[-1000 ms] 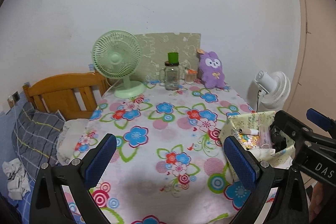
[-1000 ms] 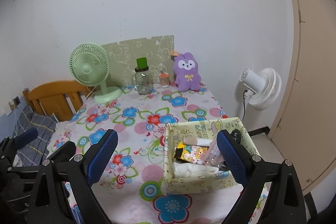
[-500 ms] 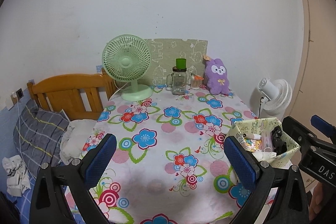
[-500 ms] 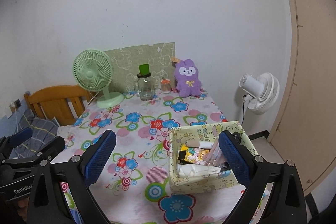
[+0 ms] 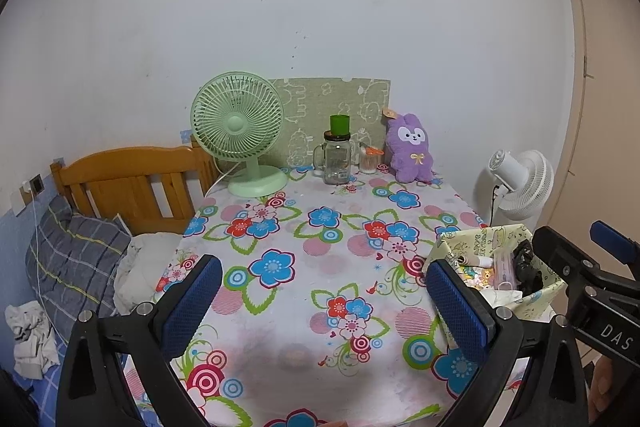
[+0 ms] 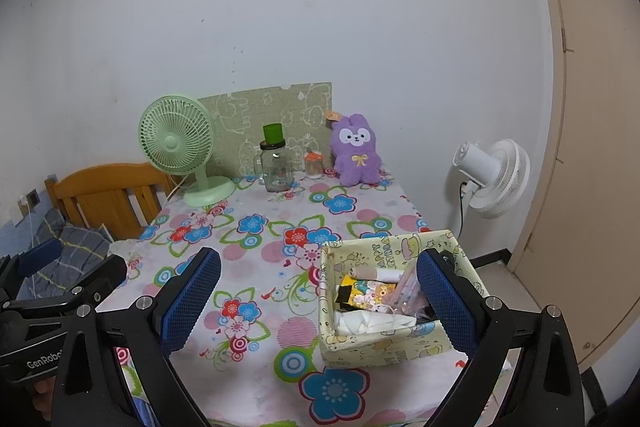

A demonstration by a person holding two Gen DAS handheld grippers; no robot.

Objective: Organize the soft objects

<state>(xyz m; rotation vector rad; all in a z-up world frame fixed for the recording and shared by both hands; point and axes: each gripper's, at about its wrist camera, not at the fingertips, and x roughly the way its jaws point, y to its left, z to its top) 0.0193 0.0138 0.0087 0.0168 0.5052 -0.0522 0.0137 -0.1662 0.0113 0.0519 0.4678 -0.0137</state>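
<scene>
White wall backs a floral-clothed surface (image 5: 280, 287) set against it; you hold both tools above its near edge, each spread wide and gripping nothing. Your left tool (image 5: 320, 301) hangs over the near flowers; your right tool (image 6: 318, 297) sits to its right, with the right blue pad (image 6: 444, 301) overlapping the yellow patterned box (image 6: 372, 347) in the view; whether it touches the box, you cannot tell. That box stands at the near right corner of the surface, filled with small packets, a white roll and a black item; from your left wrist view it (image 5: 468, 241) lies just past the right pad. The purple plush rabbit (image 6: 356, 155) sits upright at the far edge against the wall, well apart from both tools, straight ahead and slightly right; from the left wrist view the rabbit (image 5: 412, 149) is far right of centre. Just beside it stand a small orange-topped cup (image 6: 313, 165), a glass jar (image 6: 275, 167) with a green cap, and a green desk fan (image 6: 180, 151); a green printed board (image 6: 272, 115) leans behind them. A white floor fan (image 6: 494, 179) stands off the right side; a wooden bed headboard (image 5: 128, 183) and grey plaid pillow (image 5: 68, 259) lie left. Compared with a second ago, both views have pulled back and risen; the rabbit and fan appear smaller and farther, more wall shows above, and both tools remain equally wide.
</scene>
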